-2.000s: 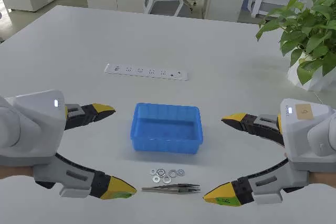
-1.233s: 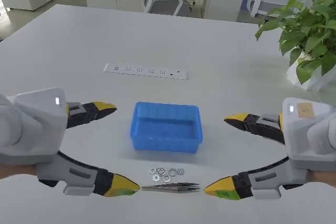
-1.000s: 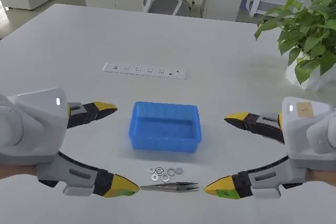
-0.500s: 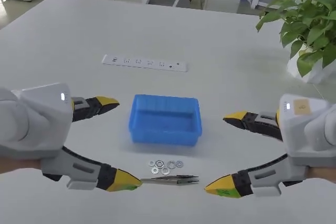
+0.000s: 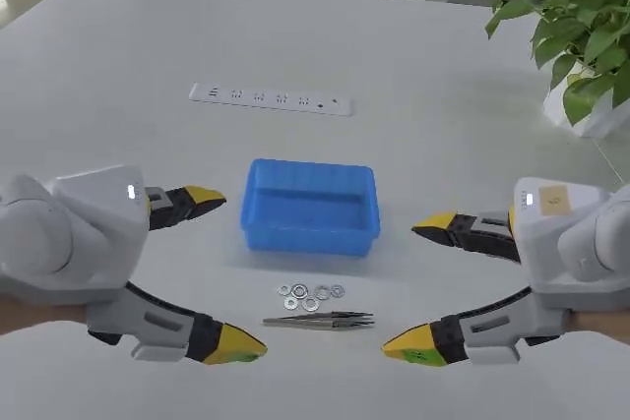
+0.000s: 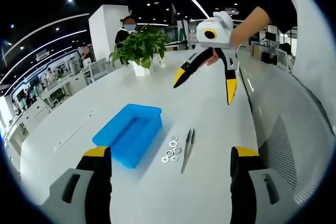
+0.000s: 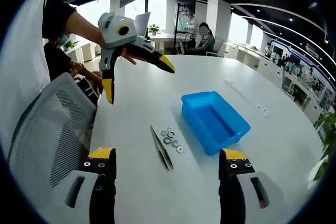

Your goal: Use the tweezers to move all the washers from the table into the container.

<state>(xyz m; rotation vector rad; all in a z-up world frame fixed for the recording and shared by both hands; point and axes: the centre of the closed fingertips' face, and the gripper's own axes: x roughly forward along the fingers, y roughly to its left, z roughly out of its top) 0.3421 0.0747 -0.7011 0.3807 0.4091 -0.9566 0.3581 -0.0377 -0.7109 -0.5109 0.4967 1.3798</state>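
- Sitting in a small cluster on the table (image 5: 118, 76), the washers (image 5: 310, 295) are just near of the container (image 5: 310, 240). None look to be inside it yet.
- Tweezers (image 5: 320, 319) lie flat just near of the washers, long axis left-right, with nothing gripping them.
- Container is a blue open tray and looks empty.
- Change over the last two seconds is mostly the head camera tipping down. The whole layout slid up-frame together, so washers, tweezers and container kept their arrangement.
- Left gripper (image 5: 241, 272) and right gripper (image 5: 401, 289) still flank the tweezers on either side. Jaws on both are wide and hold nothing, and both are clear of the tool.
- Their near tips now read slightly nearer than the tweezers rather than level. Can't tell whether that is the hands or the camera.
- My read: no real progress, and the tweezers pickup is still the first step. Thin tool flat on the table, so likely a fiddly grasp.
- Power strip (image 5: 270, 98) far and plant (image 5: 581, 17) far right are out of the way.
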